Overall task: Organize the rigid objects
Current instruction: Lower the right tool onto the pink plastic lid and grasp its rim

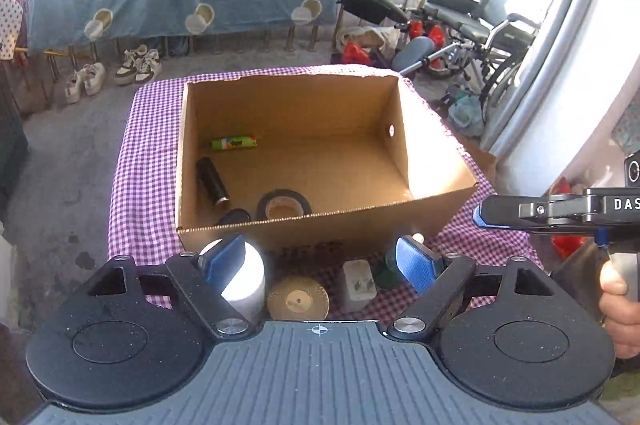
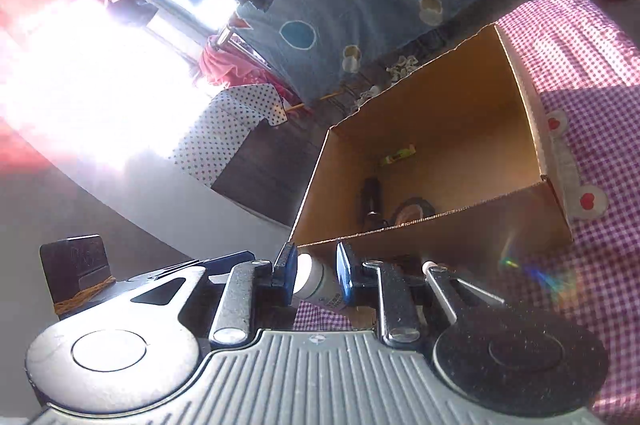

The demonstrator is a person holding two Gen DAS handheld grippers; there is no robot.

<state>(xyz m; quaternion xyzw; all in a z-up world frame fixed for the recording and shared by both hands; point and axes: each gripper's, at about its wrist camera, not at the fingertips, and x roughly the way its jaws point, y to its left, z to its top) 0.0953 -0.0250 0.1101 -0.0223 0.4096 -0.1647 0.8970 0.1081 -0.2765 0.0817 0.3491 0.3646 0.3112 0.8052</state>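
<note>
A table covered with a purple checked cloth [image 1: 136,161] is shown, on which an open cardboard box [image 1: 400,225] has been set as the collecting bin; its open top faces up so that items can be dropped in from above. Inside it, a black tape roll [image 1: 284,204], a black cylinder [image 1: 212,181] and a green tube [image 1: 234,142] lie on the floor, judged already sorted. In front of the near wall, a white canister [image 1: 250,281], a gold disc [image 1: 298,299], a pale plug-like block [image 1: 359,285] and a green object [image 1: 390,267], partly hidden, are left awaiting transfer. The left gripper [image 1: 320,261] is held wide open above this row, with nothing between its pads. The right gripper [image 2: 317,275] is closed upon a small white bottle [image 2: 318,281], gripped across its body just short of the box's near edge, presumably for release inside.
</note>
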